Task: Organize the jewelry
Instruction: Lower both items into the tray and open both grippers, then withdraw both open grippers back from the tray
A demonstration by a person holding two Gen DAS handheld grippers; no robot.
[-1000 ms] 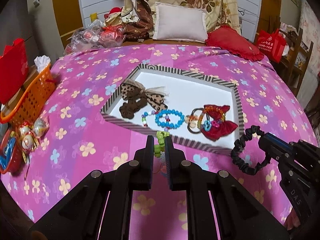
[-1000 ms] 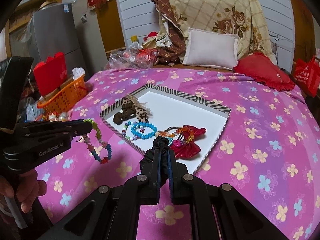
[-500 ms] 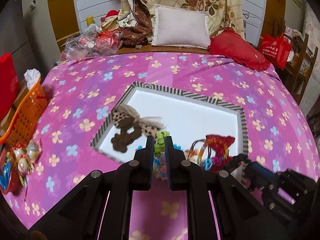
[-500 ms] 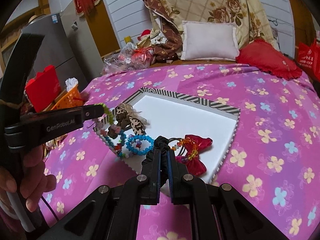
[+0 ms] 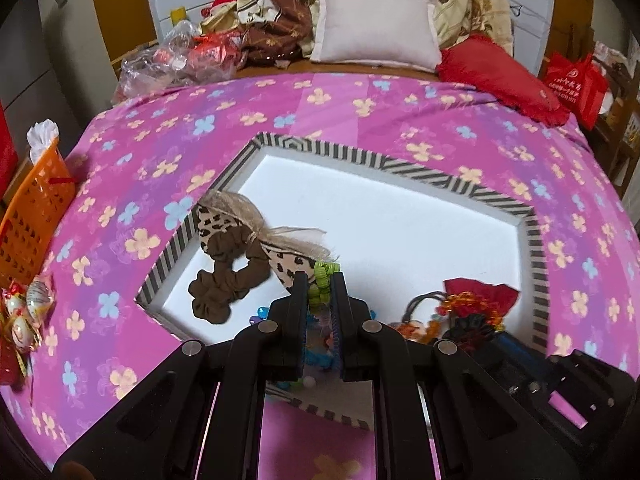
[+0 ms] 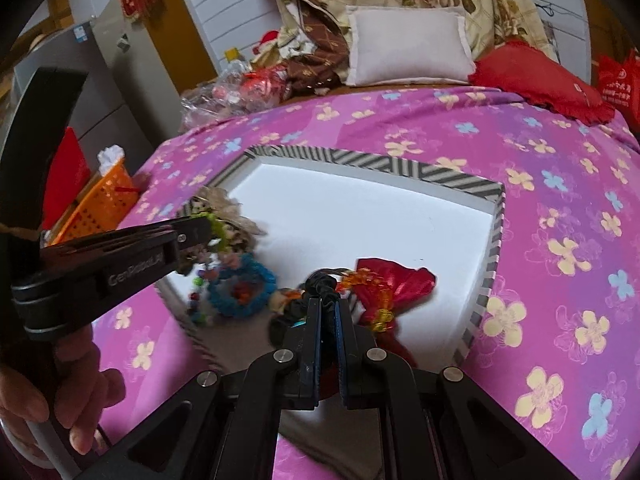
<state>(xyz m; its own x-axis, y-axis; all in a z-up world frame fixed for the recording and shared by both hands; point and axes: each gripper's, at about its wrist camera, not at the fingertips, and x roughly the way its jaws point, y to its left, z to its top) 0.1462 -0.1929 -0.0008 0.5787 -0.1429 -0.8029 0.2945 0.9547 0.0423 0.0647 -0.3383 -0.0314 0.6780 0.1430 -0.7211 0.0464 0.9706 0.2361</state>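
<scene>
A striped-rim white tray (image 5: pixel 400 168) (image 6: pixel 360 162) lies on the pink flowered bedspread. My left gripper (image 5: pixel 320 280) (image 6: pixel 208 226) is shut on a green bead bracelet (image 5: pixel 322 286), which hangs over the tray's near left part. My right gripper (image 6: pixel 325 307) is shut on a black scrunchie (image 6: pixel 320 284), held over the tray's near edge beside a red bow (image 6: pixel 394 284) (image 5: pixel 480 294). In the tray lie a brown scrunchie (image 5: pixel 224 280), a leopard bow (image 5: pixel 256 232) and a blue bead bracelet (image 6: pixel 240 292).
An orange basket (image 5: pixel 32 208) (image 6: pixel 100 204) stands at the bed's left edge, with wrapped trinkets (image 5: pixel 24 312) near it. A white pillow (image 5: pixel 372 24), a red cushion (image 5: pixel 496 72) and plastic bags (image 5: pixel 172 56) sit at the headboard. A hand (image 6: pixel 80 400) grips the left tool.
Both grippers have moved forward and down, from the bedspread in front of the tray to over its near part, each still carrying its item.
</scene>
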